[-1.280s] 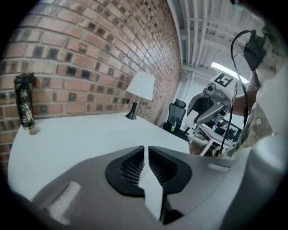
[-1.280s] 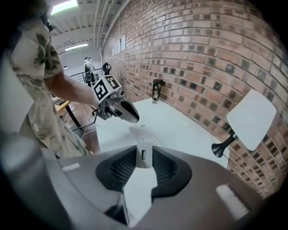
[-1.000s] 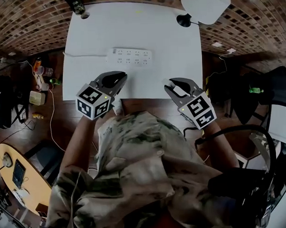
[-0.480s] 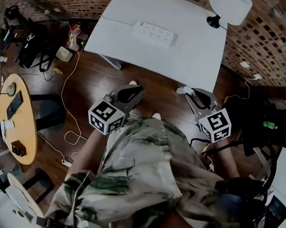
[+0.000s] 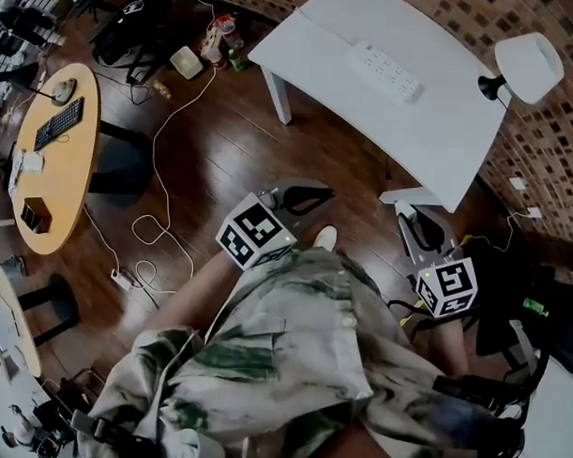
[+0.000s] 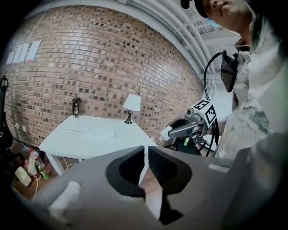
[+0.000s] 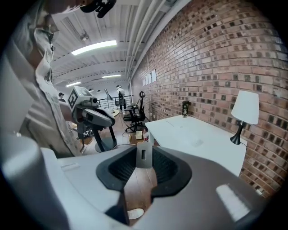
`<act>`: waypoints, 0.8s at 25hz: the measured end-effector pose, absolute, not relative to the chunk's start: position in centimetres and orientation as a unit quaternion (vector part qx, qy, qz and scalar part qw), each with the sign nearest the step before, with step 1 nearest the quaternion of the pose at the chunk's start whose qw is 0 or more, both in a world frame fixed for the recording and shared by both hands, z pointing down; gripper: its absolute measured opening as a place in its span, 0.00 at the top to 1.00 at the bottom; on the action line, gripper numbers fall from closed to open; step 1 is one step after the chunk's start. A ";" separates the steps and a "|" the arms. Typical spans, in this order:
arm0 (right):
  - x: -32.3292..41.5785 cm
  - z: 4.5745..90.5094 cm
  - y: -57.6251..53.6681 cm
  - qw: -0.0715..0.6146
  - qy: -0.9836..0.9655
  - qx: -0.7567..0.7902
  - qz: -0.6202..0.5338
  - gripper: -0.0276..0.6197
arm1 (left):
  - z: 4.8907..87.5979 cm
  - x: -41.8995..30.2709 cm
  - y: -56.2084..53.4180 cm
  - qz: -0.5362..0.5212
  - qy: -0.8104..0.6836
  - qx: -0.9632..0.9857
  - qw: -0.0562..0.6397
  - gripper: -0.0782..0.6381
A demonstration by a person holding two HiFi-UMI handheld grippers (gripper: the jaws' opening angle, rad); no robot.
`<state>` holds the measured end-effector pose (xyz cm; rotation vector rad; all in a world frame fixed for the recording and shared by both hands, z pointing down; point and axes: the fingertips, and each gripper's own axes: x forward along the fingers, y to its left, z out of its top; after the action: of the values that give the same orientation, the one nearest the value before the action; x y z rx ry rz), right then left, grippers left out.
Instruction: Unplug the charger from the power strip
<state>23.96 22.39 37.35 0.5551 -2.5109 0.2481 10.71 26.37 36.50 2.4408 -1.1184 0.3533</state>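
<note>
R gripper (image 7: 144,162): my jaws clenched on the charger (image 7: 143,155), its long axis running out along them, slot face toward the cam. L gripper (image 6: 146,158): jaws all but closed, nothing btwn. Strip (image 5: 384,72) lies lengthwise on the table (image 5: 452,142), well apart, ahead and right of my R jaws, the nearer pair; charger judged already unplugged.
</note>
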 end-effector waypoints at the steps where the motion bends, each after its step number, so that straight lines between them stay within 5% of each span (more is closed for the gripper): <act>1: 23.3 37.0 23.1 0.274 -0.935 0.206 0.088 0.79 | 36.2 10.4 27.2 0.124 -0.401 0.882 0.215 0.85; 10: 16.9 33.5 30.0 0.259 -0.937 0.222 0.074 0.79 | 33.2 3.0 33.8 0.091 -0.409 0.889 0.185 0.85; 20: 19.6 32.0 34.4 0.239 -0.916 0.314 0.072 0.79 | 32.5 3.7 34.7 0.087 -0.342 0.919 0.173 0.85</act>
<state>19.61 34.41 31.96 0.8590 -2.5092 0.1980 3.65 34.71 32.48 2.6076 -0.9696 0.2463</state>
